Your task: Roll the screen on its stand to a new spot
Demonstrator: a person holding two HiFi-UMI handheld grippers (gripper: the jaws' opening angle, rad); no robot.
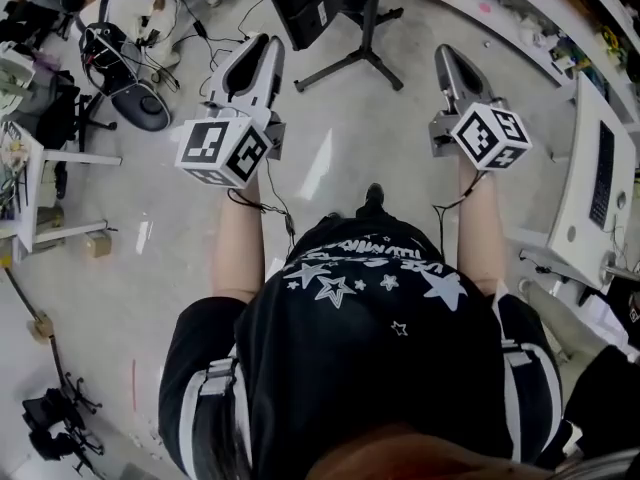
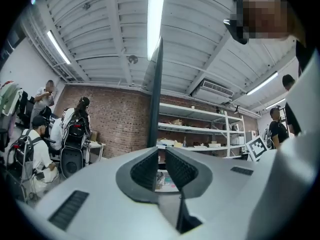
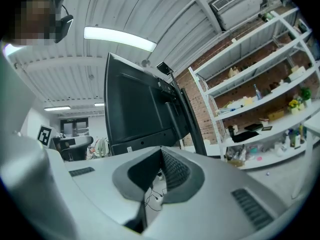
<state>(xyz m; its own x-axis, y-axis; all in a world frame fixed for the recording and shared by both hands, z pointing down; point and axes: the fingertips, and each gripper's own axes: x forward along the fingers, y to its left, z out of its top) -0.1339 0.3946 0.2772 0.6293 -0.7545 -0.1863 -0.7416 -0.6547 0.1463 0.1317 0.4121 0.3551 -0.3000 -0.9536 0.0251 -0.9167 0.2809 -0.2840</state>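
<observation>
The dark screen (image 1: 300, 8) stands on a black pole with a spread-leg base (image 1: 365, 60) at the top middle of the head view, on the floor ahead of me. My left gripper (image 1: 262, 44) points toward it from just short and left of the screen; its jaws stand a narrow gap apart with nothing between them. In the left gripper view the screen (image 2: 156, 94) appears edge-on straight ahead of the left gripper (image 2: 161, 152). My right gripper (image 1: 446, 54) is held right of the base, its jaws shut and empty. The right gripper (image 3: 161, 150) faces the screen's back (image 3: 140, 109).
Left on the floor are an office chair (image 1: 140, 103), cables and a white side table (image 1: 40, 193). A white machine (image 1: 600, 173) stands at the right. Shelving (image 3: 260, 109) runs along the brick wall. Several people (image 2: 75, 129) sit at the far left.
</observation>
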